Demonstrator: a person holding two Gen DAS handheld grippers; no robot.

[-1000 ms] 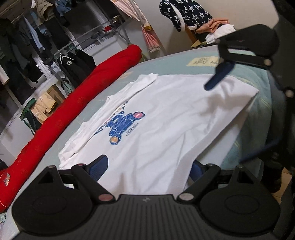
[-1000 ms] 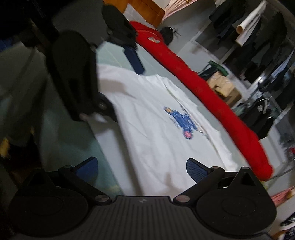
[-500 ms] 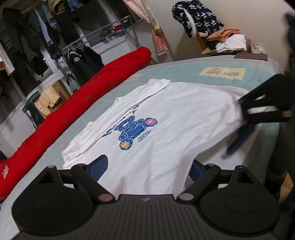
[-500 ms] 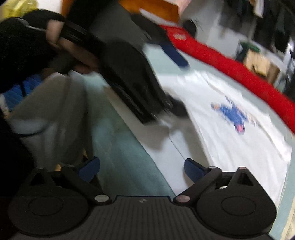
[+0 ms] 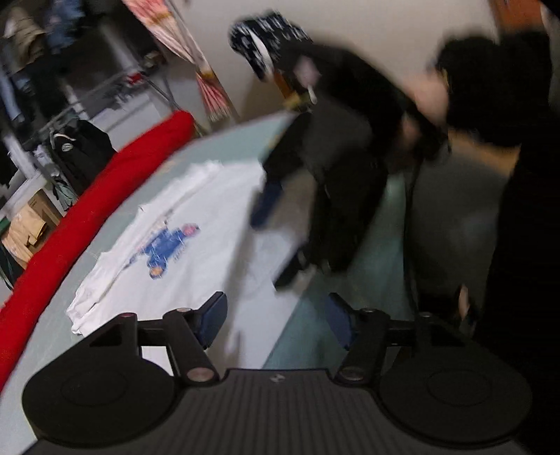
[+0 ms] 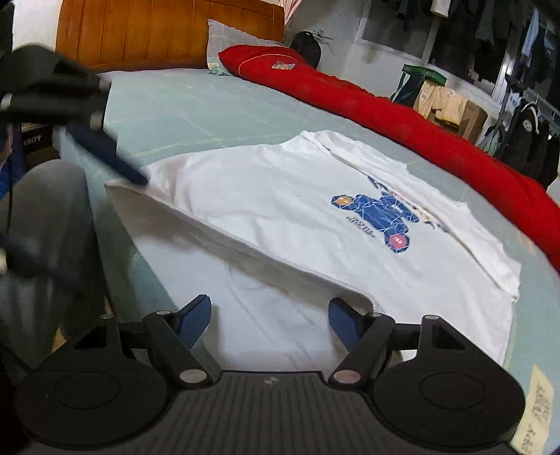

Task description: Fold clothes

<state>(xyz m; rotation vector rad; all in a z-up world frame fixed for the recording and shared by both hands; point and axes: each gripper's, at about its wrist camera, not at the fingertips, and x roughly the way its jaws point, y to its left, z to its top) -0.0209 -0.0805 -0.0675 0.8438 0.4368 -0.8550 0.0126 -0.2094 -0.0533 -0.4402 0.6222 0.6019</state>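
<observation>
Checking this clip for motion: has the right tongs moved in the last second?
Yes. In the left wrist view the right tongs went from up near the shirt's far corner, against the bed, down to its near edge.

A t-shirt (image 6: 297, 217) is lying flat on the bed (image 6: 182, 112), its near edge hanging over the bedside. A long bolster (image 6: 402, 129) is lying behind it, a pillow (image 6: 227, 45) sitting against the headboard (image 6: 157, 31).

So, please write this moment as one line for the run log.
task: fold clothes | white T-shirt: flat on bed, print up | left hand-held gripper: open | right hand-held gripper: open, over near edge
</observation>
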